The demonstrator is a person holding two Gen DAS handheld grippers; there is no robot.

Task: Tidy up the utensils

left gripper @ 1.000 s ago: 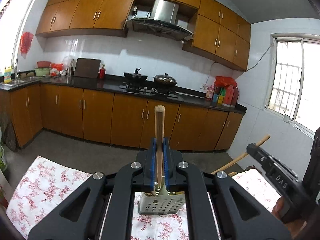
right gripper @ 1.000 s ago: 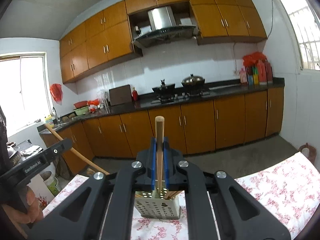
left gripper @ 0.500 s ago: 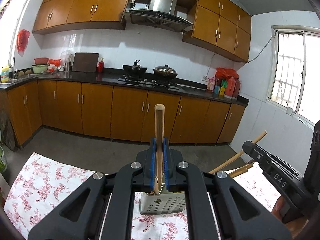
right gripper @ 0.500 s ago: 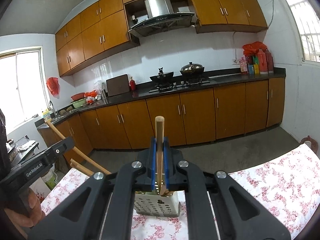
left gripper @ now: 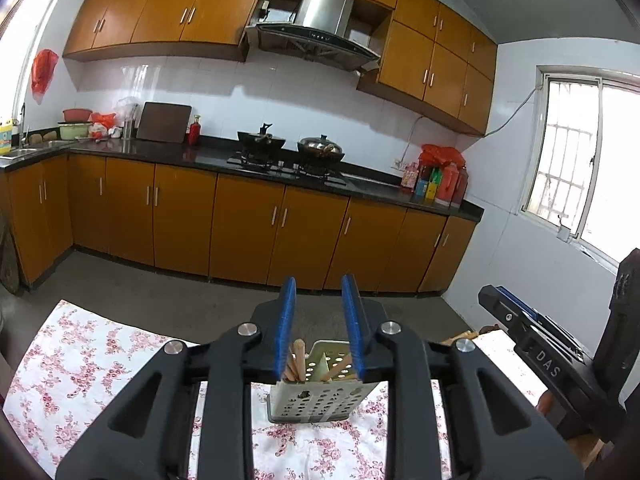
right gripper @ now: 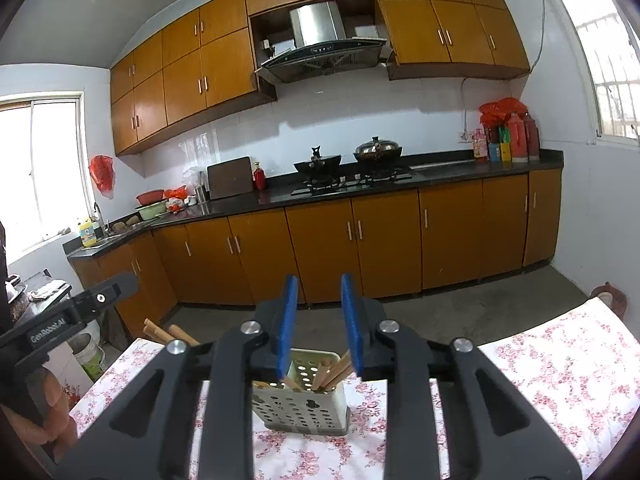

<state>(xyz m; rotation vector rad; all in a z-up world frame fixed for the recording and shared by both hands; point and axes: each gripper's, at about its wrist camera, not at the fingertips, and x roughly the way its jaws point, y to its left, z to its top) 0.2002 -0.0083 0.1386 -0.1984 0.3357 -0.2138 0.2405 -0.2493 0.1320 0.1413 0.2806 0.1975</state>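
A perforated metal utensil holder (left gripper: 316,400) stands on the floral tablecloth (left gripper: 72,368); it also shows in the right wrist view (right gripper: 304,404). Several wooden-handled utensils (left gripper: 298,364) stand inside it, with handles leaning in the right wrist view (right gripper: 332,372). My left gripper (left gripper: 319,328) is open and empty, just above and behind the holder. My right gripper (right gripper: 319,326) is open and empty above the holder. The right gripper shows at the right in the left wrist view (left gripper: 540,344). The left gripper shows at the left in the right wrist view (right gripper: 76,312).
Two wooden handle ends (right gripper: 168,334) stick up at the table's left edge in the right wrist view. Kitchen cabinets (left gripper: 240,224) and a stove with pots (left gripper: 292,148) lie beyond the table. A white bucket (right gripper: 90,356) stands on the floor.
Both grippers were shut on wooden-handled utensils held upright over the holder. Both have opened, and the utensils now stand down in the holder.
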